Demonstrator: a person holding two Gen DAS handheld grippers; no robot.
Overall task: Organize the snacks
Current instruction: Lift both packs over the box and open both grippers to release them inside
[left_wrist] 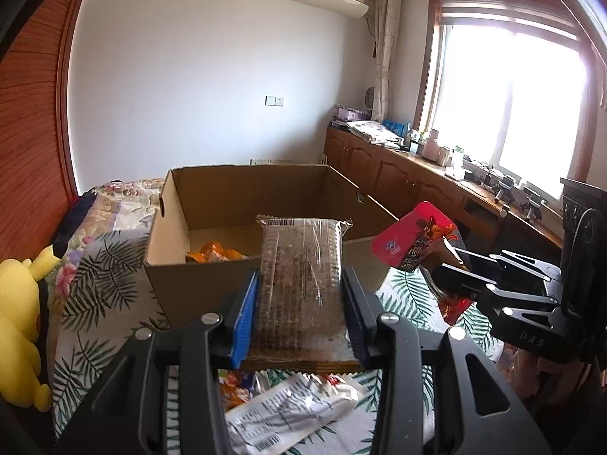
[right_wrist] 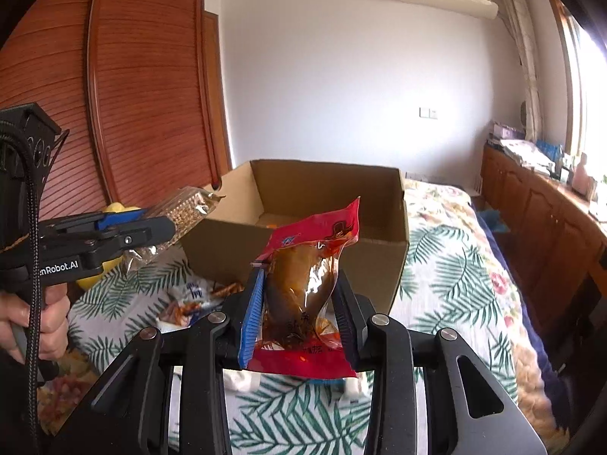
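Observation:
My left gripper (left_wrist: 299, 278) is shut on a clear-wrapped brown snack bar pack (left_wrist: 301, 265), held above the bed just in front of the open cardboard box (left_wrist: 197, 288). Orange packets (left_wrist: 214, 252) lie on the box floor. At the right of this view, my right gripper (left_wrist: 444, 265) grips a red pouch (left_wrist: 413, 235). In the right wrist view, my right gripper (right_wrist: 299, 276) is shut on that red pouch (right_wrist: 303, 295) with brown meat inside, also short of the box (right_wrist: 379, 265). My left gripper (right_wrist: 159, 220) shows at the left with the snack bar pack (right_wrist: 186, 208).
Loose snack packets (left_wrist: 288, 413) lie on the leaf-print bedspread (right_wrist: 447, 265) below the grippers. A yellow plush toy (left_wrist: 19, 326) sits at the bed's left edge beside a wooden wardrobe (right_wrist: 144, 94). Low wooden cabinets (left_wrist: 398, 178) run under the window on the right.

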